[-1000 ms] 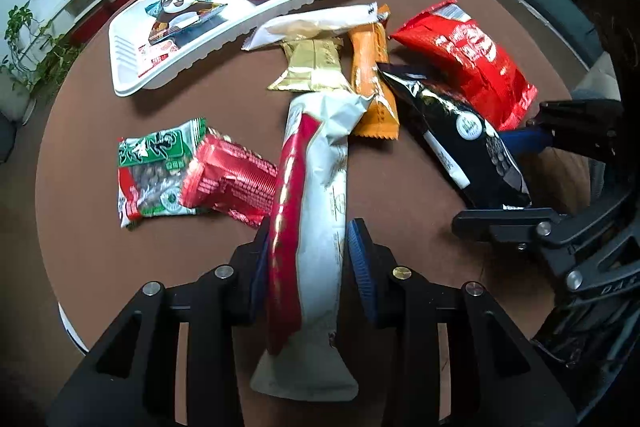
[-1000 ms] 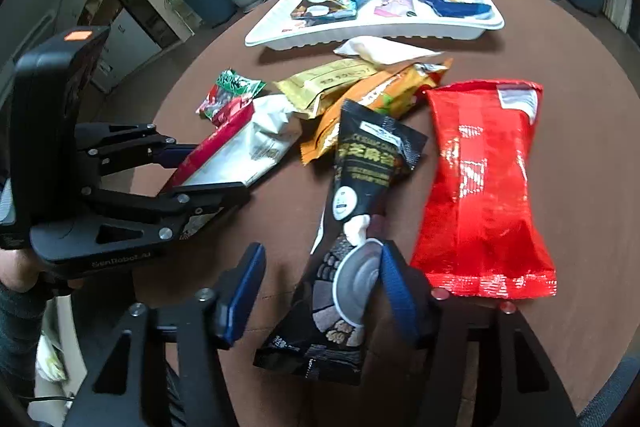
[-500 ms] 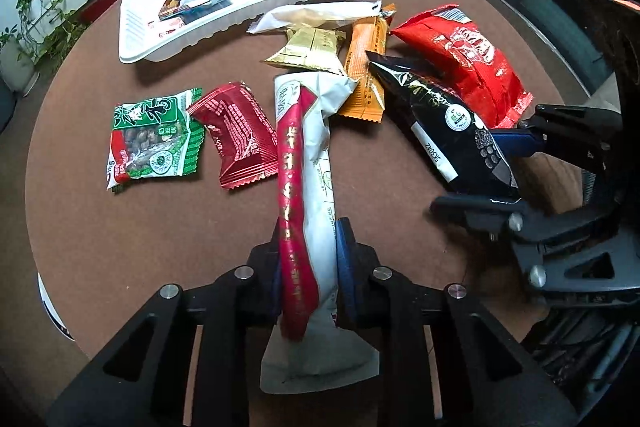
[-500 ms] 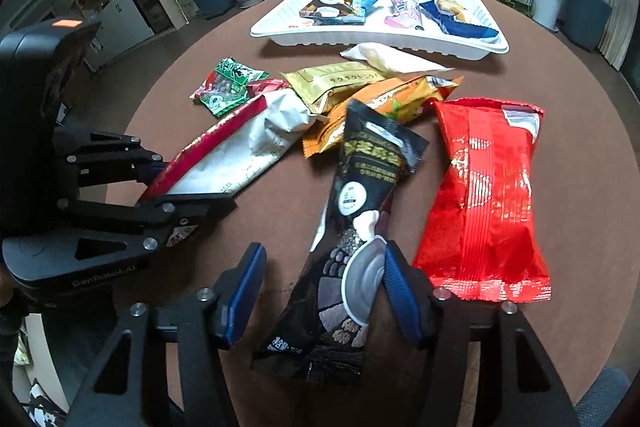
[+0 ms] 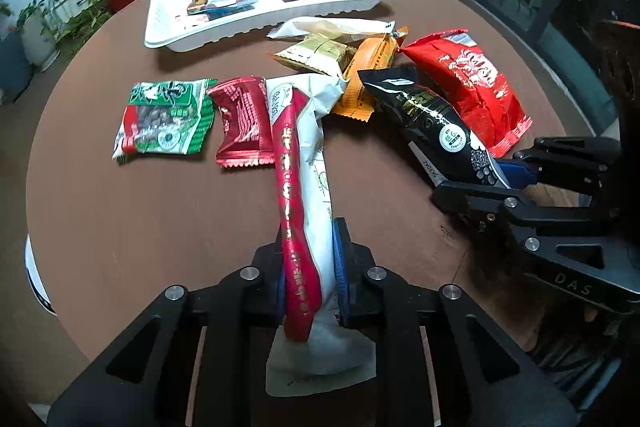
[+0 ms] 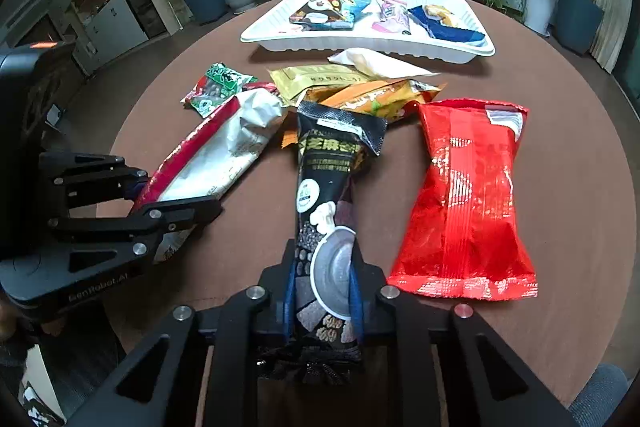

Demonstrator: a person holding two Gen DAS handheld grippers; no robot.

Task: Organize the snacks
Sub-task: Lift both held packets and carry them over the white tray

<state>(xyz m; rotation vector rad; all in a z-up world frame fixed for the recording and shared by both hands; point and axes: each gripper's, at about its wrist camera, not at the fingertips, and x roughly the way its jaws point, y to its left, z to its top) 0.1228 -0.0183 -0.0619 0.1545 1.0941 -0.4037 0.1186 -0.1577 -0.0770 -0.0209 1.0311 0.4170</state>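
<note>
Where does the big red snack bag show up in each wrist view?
Left wrist view: the big red snack bag lies at right of centre, just beyond the black packet.
Right wrist view: the same bag lies flat at right, beside the black packet.
Shared landmark: the white tray at the table's far side.

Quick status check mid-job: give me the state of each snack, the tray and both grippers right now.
left gripper: jaws shut on the white-and-red packet
white-and-red packet: gripped at its near end
right gripper: jaws shut on the black packet
black packet: gripped at its near end
red bag: flat on the table, untouched
white tray: holds three packets
green packet: loose on the table
</note>
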